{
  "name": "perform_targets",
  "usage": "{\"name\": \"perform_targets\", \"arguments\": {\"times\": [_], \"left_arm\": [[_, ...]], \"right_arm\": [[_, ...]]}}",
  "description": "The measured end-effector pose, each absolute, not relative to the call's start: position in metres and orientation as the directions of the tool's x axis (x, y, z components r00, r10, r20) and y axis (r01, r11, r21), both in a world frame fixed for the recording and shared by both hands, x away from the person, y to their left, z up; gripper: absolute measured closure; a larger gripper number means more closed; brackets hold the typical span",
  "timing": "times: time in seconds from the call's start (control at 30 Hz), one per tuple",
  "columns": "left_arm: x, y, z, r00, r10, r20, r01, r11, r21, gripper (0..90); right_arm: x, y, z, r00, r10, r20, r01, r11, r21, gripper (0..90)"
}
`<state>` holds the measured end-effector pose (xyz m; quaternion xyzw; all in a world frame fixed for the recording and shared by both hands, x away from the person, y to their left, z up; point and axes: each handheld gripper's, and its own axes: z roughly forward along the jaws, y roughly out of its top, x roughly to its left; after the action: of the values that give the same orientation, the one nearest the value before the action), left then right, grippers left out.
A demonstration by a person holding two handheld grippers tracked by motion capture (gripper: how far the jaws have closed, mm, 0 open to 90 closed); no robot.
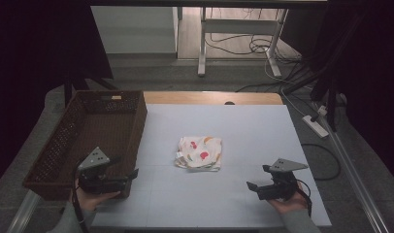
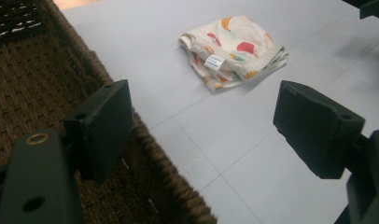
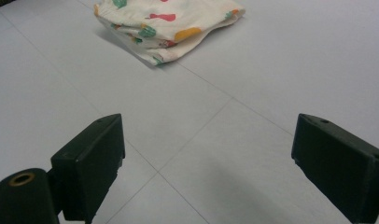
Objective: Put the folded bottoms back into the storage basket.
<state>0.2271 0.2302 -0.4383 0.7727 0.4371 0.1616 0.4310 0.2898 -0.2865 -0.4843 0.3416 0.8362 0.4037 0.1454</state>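
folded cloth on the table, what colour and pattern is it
The folded cloth is cream with small red, orange and green shapes, plus a little white tag. It shows best in the left gripper view.

I work in what looks like a lab or recording room; my pale blue table (image 1: 243,131) stands on grey carpet (image 1: 151,77); beyond it a bare metal-legged desk (image 1: 234,29) trails loose cables (image 1: 253,46); a power strip (image 1: 315,125) lies by dark stand legs (image 1: 331,97); black curtains (image 1: 40,43) close both sides.
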Motion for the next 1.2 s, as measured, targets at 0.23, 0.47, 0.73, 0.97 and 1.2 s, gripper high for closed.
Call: {"name": "perform_targets", "arguments": {"times": [0.23,0.47,0.73,0.97,1.2], "left_arm": [[0.233,0.222,-0.438,0.57,0.81,-0.137,0.543,-0.247,0.802,19.1],[0.237,0.223,-0.438,0.567,0.809,-0.156,0.554,-0.234,0.799,19.1],[0.236,0.217,-0.429,0.578,0.804,-0.139,0.537,-0.247,0.807,18.8],[0.24,0.21,-0.421,0.588,0.799,-0.123,0.528,-0.264,0.807,18.2],[0.248,0.2,-0.416,0.6,0.79,-0.125,0.523,-0.269,0.809,17.6]], "right_arm": [[0.291,-0.285,-0.485,-0.73,0.683,0.039,0.455,0.442,0.773,10.0],[0.292,-0.284,-0.486,-0.728,0.685,0.034,0.459,0.45,0.766,10.0],[0.292,-0.284,-0.487,-0.724,0.689,0.031,0.464,0.453,0.762,10.0],[0.292,-0.283,-0.487,-0.739,0.673,0.032,0.451,0.458,0.766,10.0],[0.292,-0.282,-0.488,-0.739,0.673,0.031,0.454,0.464,0.76,10.0]]}}
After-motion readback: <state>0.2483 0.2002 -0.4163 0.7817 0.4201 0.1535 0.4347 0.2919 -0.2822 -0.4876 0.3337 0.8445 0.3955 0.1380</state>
